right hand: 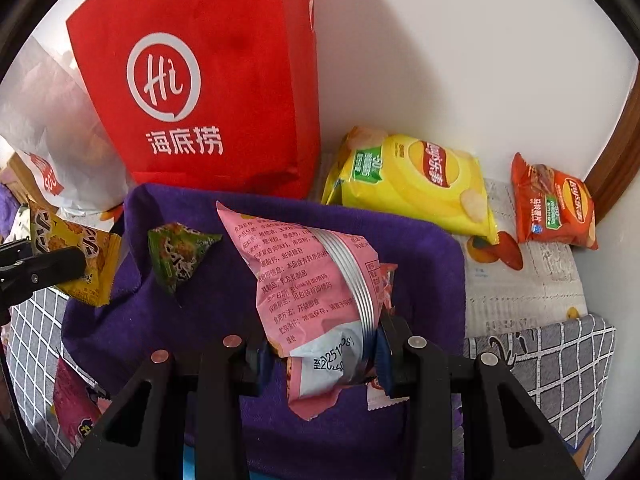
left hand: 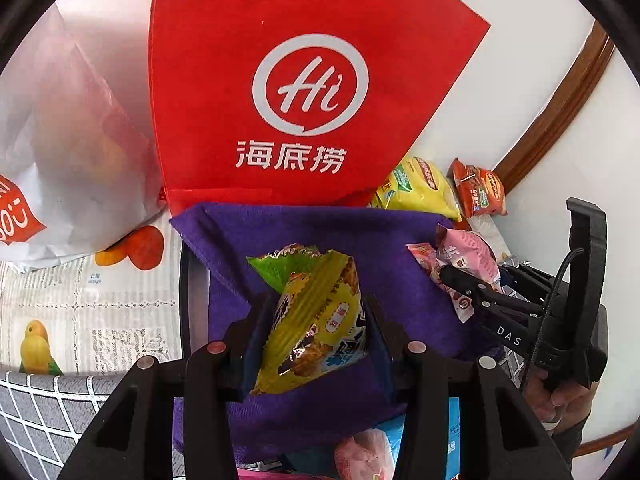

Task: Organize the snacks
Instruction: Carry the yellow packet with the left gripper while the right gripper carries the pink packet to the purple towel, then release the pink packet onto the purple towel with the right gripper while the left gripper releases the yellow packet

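Two packets are held above the purple cloth bin (right hand: 420,240): the left gripper (left hand: 310,344) pinches the yellow snack packet (left hand: 316,320), the right gripper (right hand: 324,350) pinches the pink snack packet (right hand: 312,280). Lower each well inside the rim before spreading the jaws, clear of the green packet (right hand: 176,252).

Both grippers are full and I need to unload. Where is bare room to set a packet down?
Purple cloth is bare between the green packet and its right edge. Printed paper below the orange chip bag is open. Crowded along the red bag.
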A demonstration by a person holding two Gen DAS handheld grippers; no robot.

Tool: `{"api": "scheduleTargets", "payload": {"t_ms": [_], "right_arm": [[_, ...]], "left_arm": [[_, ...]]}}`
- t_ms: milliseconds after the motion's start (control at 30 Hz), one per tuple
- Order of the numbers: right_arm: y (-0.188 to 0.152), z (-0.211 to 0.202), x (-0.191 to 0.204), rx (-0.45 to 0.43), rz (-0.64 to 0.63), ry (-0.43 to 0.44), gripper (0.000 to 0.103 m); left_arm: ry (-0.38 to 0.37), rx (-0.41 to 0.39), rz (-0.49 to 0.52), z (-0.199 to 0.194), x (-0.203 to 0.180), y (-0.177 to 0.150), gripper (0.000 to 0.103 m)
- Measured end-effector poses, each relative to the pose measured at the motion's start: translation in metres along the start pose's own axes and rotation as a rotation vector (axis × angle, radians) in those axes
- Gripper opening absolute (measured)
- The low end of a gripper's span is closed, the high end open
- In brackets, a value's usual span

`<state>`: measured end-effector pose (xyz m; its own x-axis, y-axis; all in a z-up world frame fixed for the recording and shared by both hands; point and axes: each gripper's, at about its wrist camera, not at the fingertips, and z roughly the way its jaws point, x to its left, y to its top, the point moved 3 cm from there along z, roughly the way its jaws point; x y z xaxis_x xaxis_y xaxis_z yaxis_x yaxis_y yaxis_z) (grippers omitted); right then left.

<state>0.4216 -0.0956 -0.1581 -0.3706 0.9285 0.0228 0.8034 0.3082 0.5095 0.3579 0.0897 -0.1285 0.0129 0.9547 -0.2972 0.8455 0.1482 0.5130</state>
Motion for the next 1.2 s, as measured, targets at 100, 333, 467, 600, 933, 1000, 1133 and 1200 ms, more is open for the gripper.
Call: {"api": "scheduleTargets", "payload": {"t_ms": [100,333,467,600,933,1000,1133,1200], "right_arm": [[-0.001,0.006,0.001,0.017,-0.004,-0.002,0.040],[-0.006,0.018,0.006,0.058,-0.013,-0.004,0.041],[-0.007,0.022,0.009,0.073,-0.022,-0.003,0.041],[-0.008,0.025,0.009,0.085,-0.025,-0.003,0.041],[-0.004,0.009,0.016,0.053,-0.030,0.028,0.057],[-0.002,-0.001,0.018,0.026,-0.034,0.027,0.061],[0.002,-0.017,0.021,-0.024,-0.030,0.038,0.064],[0.003,-0.023,0.021,-0.042,-0.024,0.045,0.064]], "left_arm": [[0.007,0.015,0.001,0.005,0.000,-0.002,0.043],[0.008,0.050,0.001,0.018,-0.001,-0.006,0.043],[0.008,0.066,0.006,0.023,-0.004,-0.009,0.043],[0.006,0.077,0.009,0.028,-0.005,-0.010,0.043],[-0.018,0.089,-0.030,0.035,0.004,-0.008,0.043],[-0.030,0.087,-0.041,0.035,0.007,-0.007,0.043],[-0.041,0.090,-0.046,0.033,0.009,-0.007,0.043],[-0.039,0.095,-0.044,0.033,0.009,-0.007,0.043]]}}
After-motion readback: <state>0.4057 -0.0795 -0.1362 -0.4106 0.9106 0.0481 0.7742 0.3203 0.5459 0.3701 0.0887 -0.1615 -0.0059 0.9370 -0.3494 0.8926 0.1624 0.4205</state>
